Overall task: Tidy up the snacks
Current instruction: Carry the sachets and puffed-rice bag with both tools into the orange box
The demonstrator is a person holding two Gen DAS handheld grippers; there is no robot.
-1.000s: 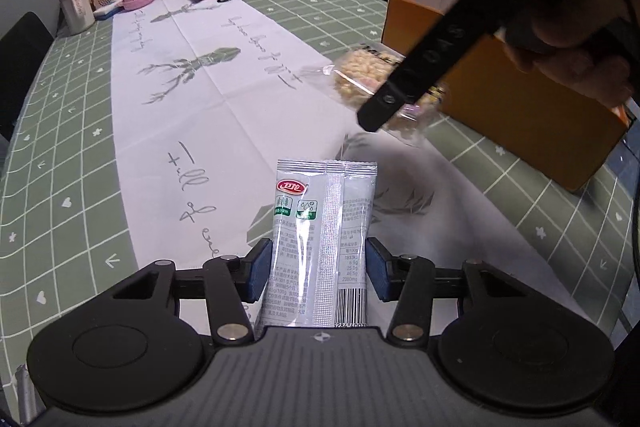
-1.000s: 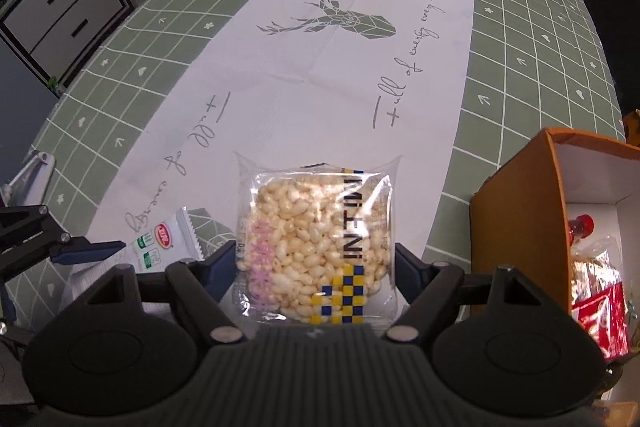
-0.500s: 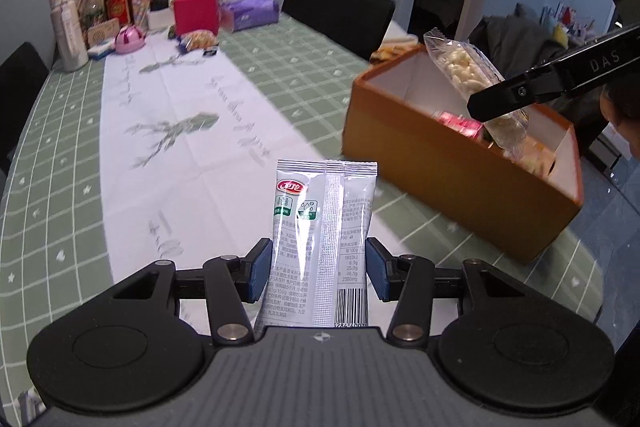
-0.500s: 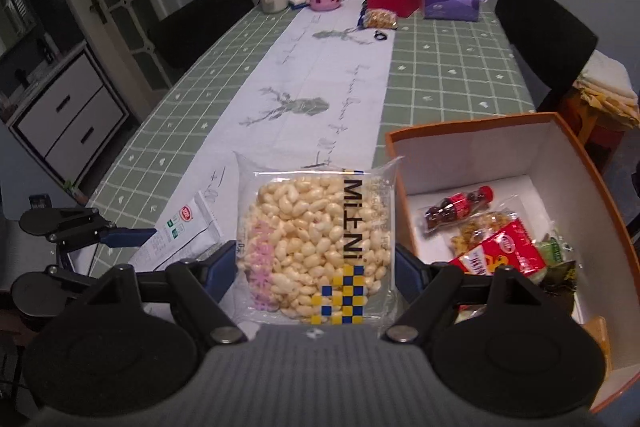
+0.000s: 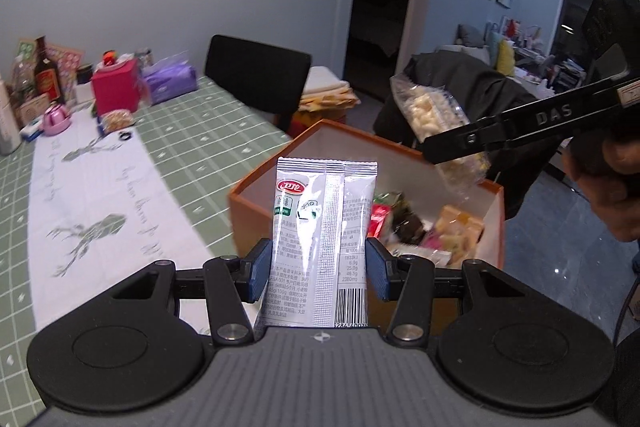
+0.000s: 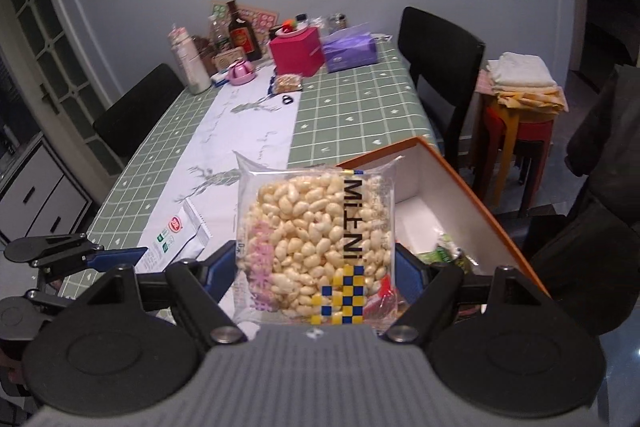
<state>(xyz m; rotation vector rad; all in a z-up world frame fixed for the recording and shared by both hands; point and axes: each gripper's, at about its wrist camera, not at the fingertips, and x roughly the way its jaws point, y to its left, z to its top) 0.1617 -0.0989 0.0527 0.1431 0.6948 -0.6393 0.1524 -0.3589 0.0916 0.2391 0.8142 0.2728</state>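
Note:
My left gripper (image 5: 318,269) is shut on a silver snack sachet (image 5: 324,227) with a red logo, held upright in front of the orange box (image 5: 256,223). My right gripper (image 6: 314,269) is shut on a clear puffed-rice bag (image 6: 316,239), held above the orange box (image 6: 472,187), which holds several snacks. In the left wrist view the puffed-rice bag (image 5: 432,123) hangs over the box's far side. The sachet (image 6: 176,239) and left gripper (image 6: 120,255) also show at the left of the right wrist view.
The green checked table (image 6: 352,107) has a white runner (image 6: 248,143). At its far end stand a red box (image 6: 296,51), a purple tissue pack (image 6: 350,53), bottles and a small snack bag (image 6: 288,83). Black chairs (image 6: 440,67) stand around it; a stool with folded cloths (image 6: 524,83) stands to the right.
Both grippers rose and moved with their packets toward the orange box. The puffed-rice bag now hangs over the box, and the sachet is close in front of it.

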